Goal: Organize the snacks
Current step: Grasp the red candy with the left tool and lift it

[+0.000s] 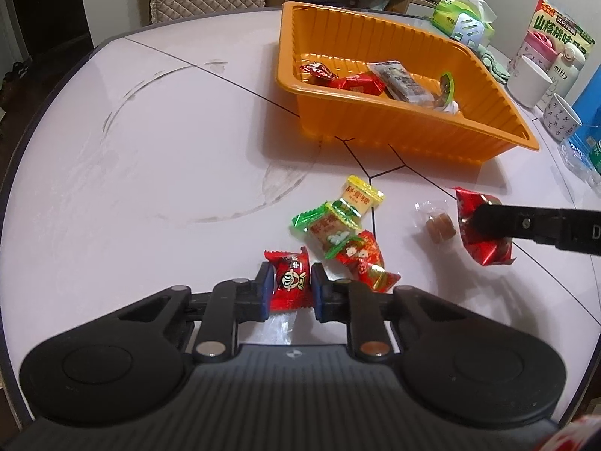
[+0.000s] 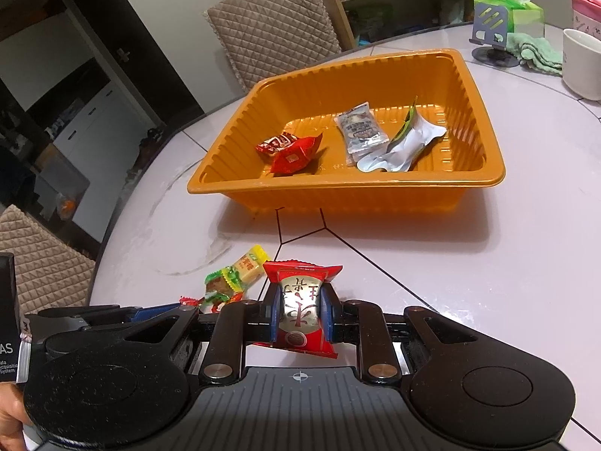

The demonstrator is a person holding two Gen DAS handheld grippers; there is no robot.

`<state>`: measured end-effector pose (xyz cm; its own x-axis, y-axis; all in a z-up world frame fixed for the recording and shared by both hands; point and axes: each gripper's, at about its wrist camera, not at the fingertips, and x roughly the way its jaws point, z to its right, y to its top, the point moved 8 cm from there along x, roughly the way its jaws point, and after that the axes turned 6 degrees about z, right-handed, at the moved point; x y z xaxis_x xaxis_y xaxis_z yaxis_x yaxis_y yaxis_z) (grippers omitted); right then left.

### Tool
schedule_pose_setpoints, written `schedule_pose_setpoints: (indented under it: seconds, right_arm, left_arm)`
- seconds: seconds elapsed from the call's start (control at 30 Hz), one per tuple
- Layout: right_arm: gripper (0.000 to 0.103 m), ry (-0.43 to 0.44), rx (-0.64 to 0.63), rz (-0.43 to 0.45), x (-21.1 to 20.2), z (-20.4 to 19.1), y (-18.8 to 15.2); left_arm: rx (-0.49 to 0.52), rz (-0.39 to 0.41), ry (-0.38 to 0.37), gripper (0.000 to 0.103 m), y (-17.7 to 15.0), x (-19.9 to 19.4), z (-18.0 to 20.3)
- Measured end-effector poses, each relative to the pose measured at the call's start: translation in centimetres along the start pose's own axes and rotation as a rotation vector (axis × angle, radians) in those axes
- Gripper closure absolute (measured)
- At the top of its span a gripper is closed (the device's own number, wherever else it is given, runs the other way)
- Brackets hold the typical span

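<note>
My left gripper (image 1: pixel 291 282) is shut on a red candy with a cartoon face (image 1: pixel 290 285), low over the white table. Just beyond it lie a green candy (image 1: pixel 330 225), a yellow one (image 1: pixel 362 197), a red one (image 1: pixel 366 265) and a clear-wrapped brown sweet (image 1: pixel 439 225). My right gripper (image 2: pixel 300 315) is shut on a red and silver foil packet (image 2: pixel 300 306), held above the table to the right of the pile; the left wrist view shows this packet (image 1: pixel 484 248) too. The orange tray (image 1: pixel 375 127) (image 2: pixel 338 195) stands farther back, holding several wrapped snacks.
At the far right of the table stand a green tissue box (image 1: pixel 462 18), white cups (image 1: pixel 529 79), a snack carton (image 1: pixel 559 30) and a blue box (image 1: pixel 589 112). Quilted chairs (image 2: pixel 270 26) stand at the table's far edge. A hand (image 2: pixel 11 413) shows at the lower left.
</note>
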<state>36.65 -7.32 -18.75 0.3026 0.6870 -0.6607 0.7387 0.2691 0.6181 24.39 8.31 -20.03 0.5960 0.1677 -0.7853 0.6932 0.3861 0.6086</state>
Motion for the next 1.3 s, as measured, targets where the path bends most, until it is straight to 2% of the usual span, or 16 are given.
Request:
schedule_pose_setpoints:
  seconds: [0.4,0.63,1.0,1.3]
  right_arm:
    - [0.081,0.028,-0.009,0.013,-0.8,-0.7,0.2]
    - [0.081,0.054,-0.015,0.020,-1.7,-1.1,0.4]
    - [0.081,0.049,-0.024,0.061,-3.5,0.0,2.3]
    - [0.081,0.024,-0.034,0.118,-4.5,1.7,5.6]
  left_arm:
    - [-0.045,0.019,0.011,0.085,-0.2,-2.2,-1.3]
    - [-0.064,0.055,-0.002,0.085,0.9,-4.0,-1.3]
    - [-0.020,0.144,-0.070,0.085,5.2,-6.4,1.5]
    - [0.026,0.180,-0.115,0.085,8.7,-5.5,4.3]
